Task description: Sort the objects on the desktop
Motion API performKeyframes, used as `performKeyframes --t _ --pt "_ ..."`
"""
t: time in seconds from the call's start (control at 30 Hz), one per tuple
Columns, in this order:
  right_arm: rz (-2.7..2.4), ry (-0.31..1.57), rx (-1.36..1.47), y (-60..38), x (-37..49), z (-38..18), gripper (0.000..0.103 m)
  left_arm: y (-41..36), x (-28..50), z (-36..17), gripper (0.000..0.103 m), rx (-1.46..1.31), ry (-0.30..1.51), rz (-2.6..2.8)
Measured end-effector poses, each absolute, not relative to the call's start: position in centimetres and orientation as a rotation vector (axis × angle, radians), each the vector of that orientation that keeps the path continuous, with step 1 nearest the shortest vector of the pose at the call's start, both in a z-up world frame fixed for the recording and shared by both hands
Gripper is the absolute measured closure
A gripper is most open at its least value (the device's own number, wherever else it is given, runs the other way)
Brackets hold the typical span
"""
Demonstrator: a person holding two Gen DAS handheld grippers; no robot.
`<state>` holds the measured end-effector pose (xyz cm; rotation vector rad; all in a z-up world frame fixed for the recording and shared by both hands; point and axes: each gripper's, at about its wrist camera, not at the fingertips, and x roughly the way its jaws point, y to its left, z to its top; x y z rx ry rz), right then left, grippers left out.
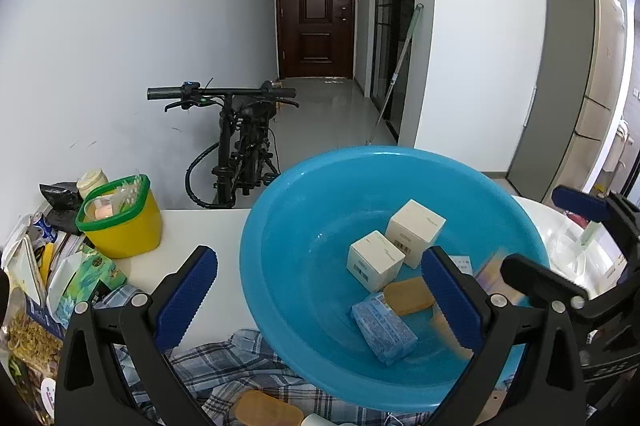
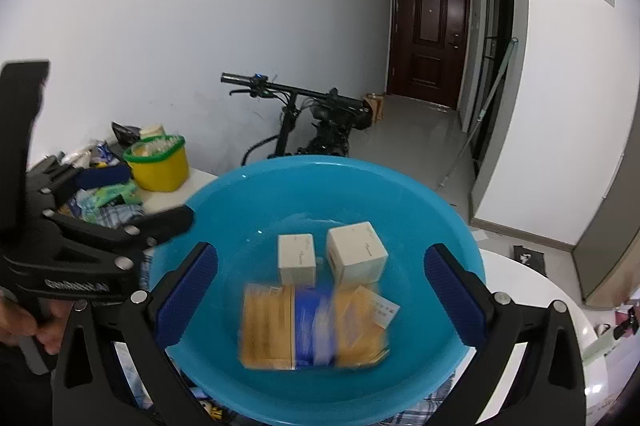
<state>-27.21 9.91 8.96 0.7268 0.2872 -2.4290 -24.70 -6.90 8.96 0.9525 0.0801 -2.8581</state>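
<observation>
A blue plastic basin (image 1: 320,194) stands on the white table and holds two white cube boxes (image 1: 376,260), a blue packet (image 1: 384,332) and a tan bar (image 1: 408,296). My left gripper (image 1: 320,300) is open, its jaws straddling the basin's near left rim. My right gripper (image 2: 320,300) is open over the basin (image 2: 280,194). Between its jaws a blurred orange-and-blue box (image 2: 296,326) hangs in the basin, touching neither jaw. The white boxes (image 2: 356,254) sit behind it.
A yellow bin with a green rim (image 1: 120,222) stands at the table's back left. Snack bags (image 1: 28,302) are piled at the left. A plaid cloth (image 1: 224,366) and a tan bar (image 1: 268,410) lie in front. A bicycle (image 1: 240,146) leans behind the table.
</observation>
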Motion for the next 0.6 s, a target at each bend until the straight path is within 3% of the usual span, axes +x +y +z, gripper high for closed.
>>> performKeyframes --t 0.3,0.6 --pt "-2.434 0.298 0.699 10.0 -26.0 10.4 0.000 -6.1 -22.7 11.3 0.000 0.839 -0.018 -2.874" --pt "-2.482 0.305 0.696 11.2 -21.7 12.1 0.000 -6.6 -20.3 14.0 0.000 0.760 0.023 -2.929"
